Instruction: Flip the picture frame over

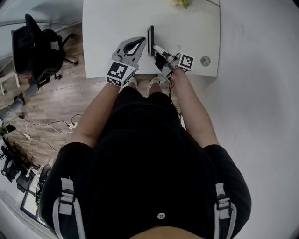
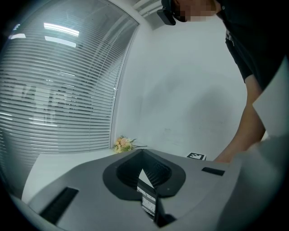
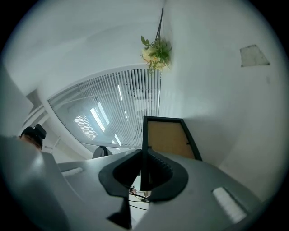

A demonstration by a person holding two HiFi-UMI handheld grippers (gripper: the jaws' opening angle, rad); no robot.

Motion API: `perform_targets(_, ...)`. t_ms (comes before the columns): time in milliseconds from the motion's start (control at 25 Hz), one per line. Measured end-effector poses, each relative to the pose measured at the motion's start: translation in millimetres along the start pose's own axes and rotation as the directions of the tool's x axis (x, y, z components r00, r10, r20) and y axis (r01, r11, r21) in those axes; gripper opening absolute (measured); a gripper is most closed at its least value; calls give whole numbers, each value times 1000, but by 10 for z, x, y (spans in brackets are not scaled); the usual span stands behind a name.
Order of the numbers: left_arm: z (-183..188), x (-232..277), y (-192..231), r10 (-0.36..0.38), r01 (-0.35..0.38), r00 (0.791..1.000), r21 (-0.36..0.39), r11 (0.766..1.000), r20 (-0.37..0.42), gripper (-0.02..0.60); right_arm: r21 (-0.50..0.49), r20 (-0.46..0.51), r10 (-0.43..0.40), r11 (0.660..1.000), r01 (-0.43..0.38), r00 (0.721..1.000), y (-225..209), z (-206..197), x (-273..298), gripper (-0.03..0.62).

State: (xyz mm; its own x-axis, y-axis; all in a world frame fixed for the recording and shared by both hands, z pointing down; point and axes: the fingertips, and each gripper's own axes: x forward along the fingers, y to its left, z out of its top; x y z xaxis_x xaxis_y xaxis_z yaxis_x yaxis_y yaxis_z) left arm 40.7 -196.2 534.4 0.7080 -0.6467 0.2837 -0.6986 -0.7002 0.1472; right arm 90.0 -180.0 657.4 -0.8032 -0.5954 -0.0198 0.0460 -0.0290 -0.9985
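The black picture frame [image 1: 150, 39] stands on its edge near the front of the white table [image 1: 107, 28]. My right gripper [image 1: 156, 48] comes in from the right and is shut on the frame's near edge. In the right gripper view the black rim runs between the pads and the brown backing [image 3: 168, 137] faces right. My left gripper [image 1: 144, 42] meets the frame from the left. Its jaws [image 2: 143, 169] are closed on a thin black-edged piece with a printed label [image 2: 146, 194], apparently the frame's edge.
A small bunch of artificial flowers [image 1: 182, 3] lies at the table's far edge. A round grey disc [image 1: 205, 60] sits near the front right corner. A black office chair [image 1: 39, 49] stands to the left on the wooden floor, with cables [image 1: 51, 125] nearby.
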Motion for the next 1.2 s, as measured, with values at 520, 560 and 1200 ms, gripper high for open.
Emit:
perform_targets(520, 60, 66, -106, -7, 7, 1000, 11, 1000, 14, 6, -121, 65, -138, 982, 145, 988, -24, 345, -310, 51)
perform_targets(560, 75, 69, -112, -6, 6, 1000, 12, 1000, 16, 6, -123, 73, -147, 980, 155, 986, -40, 364, -337, 51)
perform_targets(1200, 96, 82, -112, 1, -1, 1000, 7, 1000, -3, 6, -134, 132, -240, 957, 257, 962, -232, 501, -579, 40)
